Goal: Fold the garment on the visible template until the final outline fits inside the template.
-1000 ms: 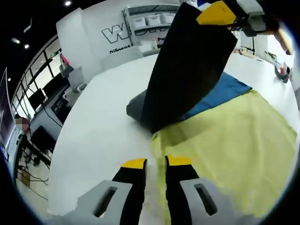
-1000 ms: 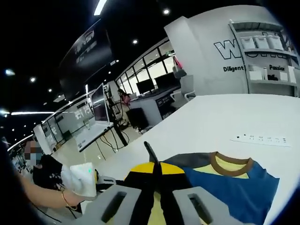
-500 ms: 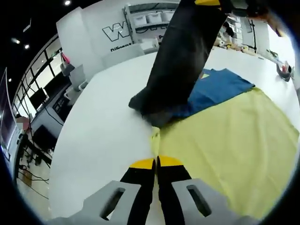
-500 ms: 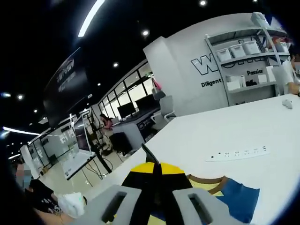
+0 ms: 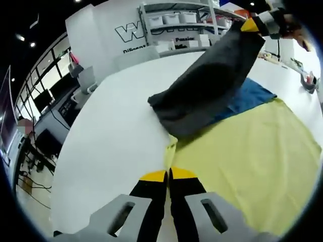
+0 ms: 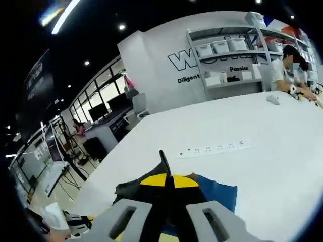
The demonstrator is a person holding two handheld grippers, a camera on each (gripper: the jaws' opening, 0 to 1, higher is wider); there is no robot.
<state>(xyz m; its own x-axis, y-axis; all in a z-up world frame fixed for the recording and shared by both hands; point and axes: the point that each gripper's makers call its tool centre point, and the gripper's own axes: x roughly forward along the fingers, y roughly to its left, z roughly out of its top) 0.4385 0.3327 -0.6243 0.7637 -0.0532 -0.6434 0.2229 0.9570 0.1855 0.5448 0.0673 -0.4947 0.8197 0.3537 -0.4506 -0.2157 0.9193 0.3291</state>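
Observation:
The garment lies on the white table [image 5: 111, 131], with a yellow body [image 5: 242, 161], a blue part [image 5: 250, 96] and a dark grey sleeve [image 5: 202, 96]. My left gripper [image 5: 168, 174] is shut on the yellow edge at the near corner. At the top right of the left gripper view, my right gripper [image 5: 255, 23] holds the sleeve's end up, so the sleeve slopes over the blue part. In the right gripper view, the right gripper [image 6: 169, 180] is shut on dark fabric [image 6: 164, 162] that sticks up between its tips. Blue cloth [image 6: 217, 189] shows beyond it.
A white power strip [image 6: 212, 148] lies on the table beyond the garment. A person [image 6: 290, 65] sits at the far right edge with small items. Shelves with boxes [image 6: 227, 50] stand behind the table. Desks and monitors [image 6: 101, 111] fill the room on the left.
My left gripper went from open to shut on the yellow edge. The right gripper carried the sleeve from nearly upright down to a low slope across the blue part.

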